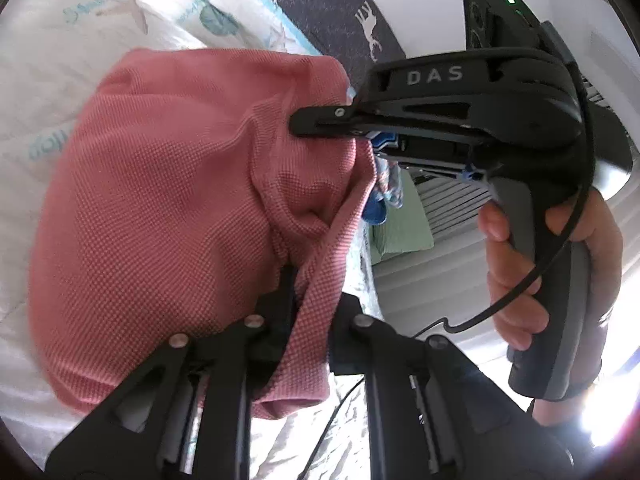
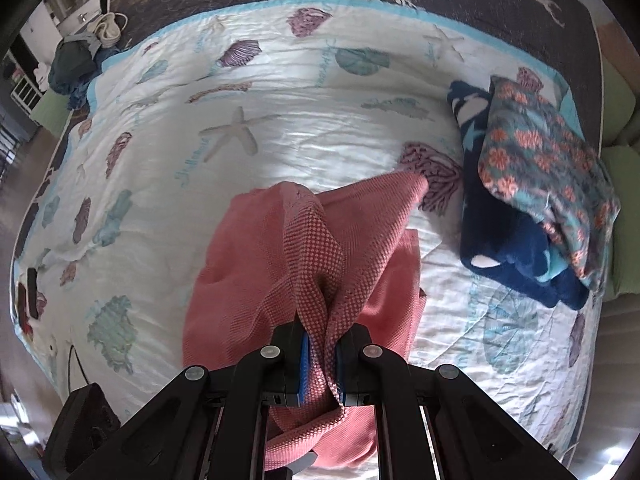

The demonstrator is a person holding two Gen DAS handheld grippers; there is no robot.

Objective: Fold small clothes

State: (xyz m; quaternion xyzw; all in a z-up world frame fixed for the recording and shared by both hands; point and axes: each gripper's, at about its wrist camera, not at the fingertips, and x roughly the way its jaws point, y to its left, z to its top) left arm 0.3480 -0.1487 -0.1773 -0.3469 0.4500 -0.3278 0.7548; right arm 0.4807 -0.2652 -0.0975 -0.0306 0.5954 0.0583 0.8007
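A pink knit garment point(image 1: 168, 208) hangs lifted above the bed, held by both grippers. My left gripper point(image 1: 308, 292) is shut on one edge of it. In the left wrist view the right gripper point(image 1: 320, 122) comes in from the right, gripped by a hand, its fingers pinching another part of the cloth. In the right wrist view the right gripper point(image 2: 322, 356) is shut on a bunched fold of the pink garment point(image 2: 280, 264), and the rest of the cloth drapes down toward the quilt.
A white seashell-print quilt point(image 2: 304, 120) covers the bed. A stack of folded clothes, floral point(image 2: 544, 176) on navy point(image 2: 504, 248), lies at the right. A dark clothes pile point(image 2: 76, 68) sits at the far left corner. A black device point(image 2: 84, 416) lies near left.
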